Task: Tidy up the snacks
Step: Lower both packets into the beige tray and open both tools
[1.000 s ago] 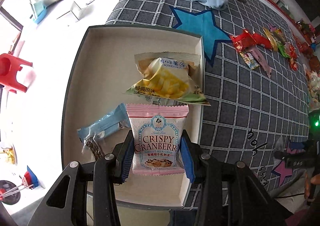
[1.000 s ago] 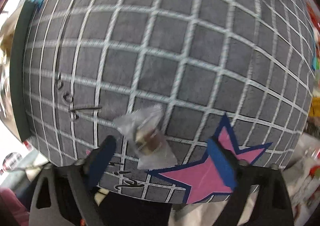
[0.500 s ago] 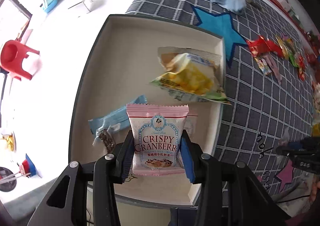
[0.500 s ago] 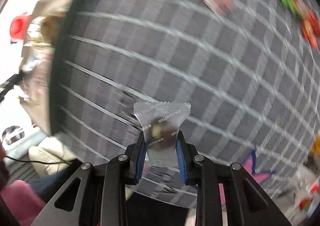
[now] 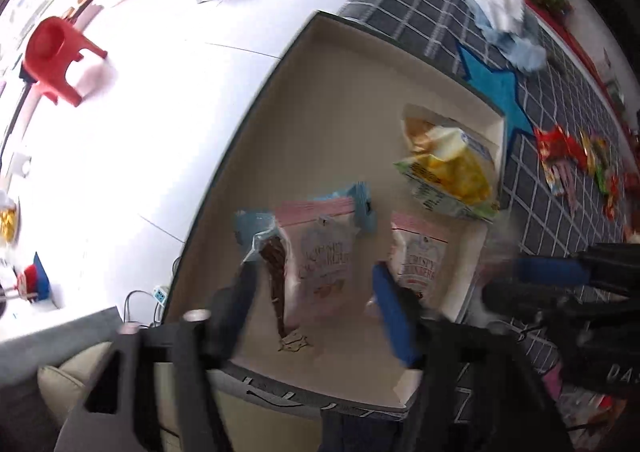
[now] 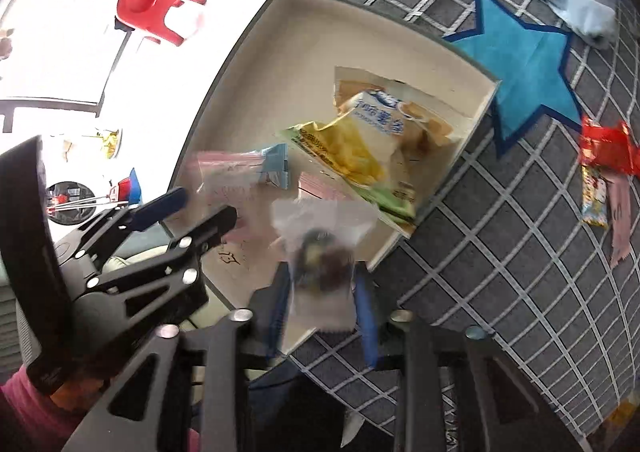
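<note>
Box (image 5: 280,99): 2 pink cranberry packs (image 5: 326,264), 1 yellow chip bag (image 5: 452,171), 1 blue wrapper (image 5: 360,203).

In my left wrist view, lower middle of the frame, the pink packet (image 5: 418,258) lying in the box shows the words "CRISPY CRANBERR", a little blurred, and the second pink packet (image 5: 322,264) just left of it has the same kind of print, but too smeared for me to read. In my right wrist view, near the middle of the frame, the yellow and white chip bag (image 6: 372,131) carries large Chinese characters on its white label which I cannot read with certainty. At the far lower right of my left wrist view, the black body of my other gripper (image 5: 560,284) has pale letters that look like "DA", cut by the frame edge.
</note>
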Demonstrator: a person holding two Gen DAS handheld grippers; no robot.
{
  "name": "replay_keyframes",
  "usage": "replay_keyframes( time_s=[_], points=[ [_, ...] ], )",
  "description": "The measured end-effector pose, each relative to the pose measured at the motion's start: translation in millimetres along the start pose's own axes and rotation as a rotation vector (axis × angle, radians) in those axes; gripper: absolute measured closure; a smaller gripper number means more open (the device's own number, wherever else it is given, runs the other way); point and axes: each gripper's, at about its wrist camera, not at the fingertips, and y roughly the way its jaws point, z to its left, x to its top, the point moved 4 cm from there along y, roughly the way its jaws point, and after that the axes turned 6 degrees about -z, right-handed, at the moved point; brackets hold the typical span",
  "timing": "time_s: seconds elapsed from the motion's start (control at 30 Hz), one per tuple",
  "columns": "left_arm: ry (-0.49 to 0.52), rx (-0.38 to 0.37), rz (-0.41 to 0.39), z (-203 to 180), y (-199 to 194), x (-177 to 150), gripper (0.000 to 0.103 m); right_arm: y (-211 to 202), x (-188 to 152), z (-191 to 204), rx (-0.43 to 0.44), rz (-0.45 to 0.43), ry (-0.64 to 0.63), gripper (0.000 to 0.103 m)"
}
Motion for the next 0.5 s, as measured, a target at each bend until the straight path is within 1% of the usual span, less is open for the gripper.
replay_keyframes(
  time_s=[0.03, 0.07, 0.13, 0.17, 0.2, 0.27, 0.33, 0.37, 0.4, 0.43, 0.47, 0.5],
  points=[
    [-0.008, 0.006, -0.01, 2.8, -1.7, -1.1, 0.025, 2.2, -0.1, -5.3, -0.013, 0.001, 0.009, 0.0],
    [-0.012, 0.006, -0.016, 5.5, -2.6, -2.3, 0.024, 2.3, -1.2, -13.9, -0.043, -0.01, 0.025, 0.0],
    [-0.009, 0.011, -0.009, 7.8, -1.2, -5.4, 0.023, 6.3, -5.2, -36.8, -0.042, -0.006, 0.092, 0.0],
    [-0.007, 0.011, -0.004, 7.8, -0.4, -6.4, 0.023, 5.9, -8.7, -55.1, -0.058, -0.011, 0.136, 0.0],
    [-0.001, 0.006, 0.001, 6.8, 0.2, -7.4, 0.023, 0.5, -17.3, -60.6, -0.084, -0.02, 0.165, 0.0],
    [0.013, -0.007, 0.002, 3.3, -2.7, -7.1, 0.022, -5.6, -27.8, -107.6, -0.176, -0.061, 0.247, 0.0],
    [0.02, -0.044, -0.001, -1.3, -9.5, -4.5, 0.02, -18.1, -39.7, -165.0, -0.32, -0.129, 0.348, 0.0],
    [0.028, -0.05, -0.006, -4.4, -13.3, -3.7, 0.017, -23.9, -45.9, -193.2, -0.381, -0.158, 0.395, 0.0],
    [0.04, -0.049, -0.011, -6.8, -18.0, -2.4, 0.008, -30.0, -54.9, -226.1, -0.441, -0.184, 0.453, 0.0],
    [0.056, -0.049, -0.019, -11.2, -22.5, 0.7, 0.005, -34.4, -63.5, -254.5, -0.484, -0.198, 0.508, 0.0],
    [0.079, -0.067, -0.021, -17.2, -28.5, 3.4, 0.0, -38.7, -74.1, -282.2, -0.521, -0.216, 0.562, 0.0],
    [0.101, -0.092, -0.031, -24.0, -36.0, 6.3, 0.0, -43.0, -85.1, -306.7, -0.547, -0.245, 0.609, 0.0]
  ],
)
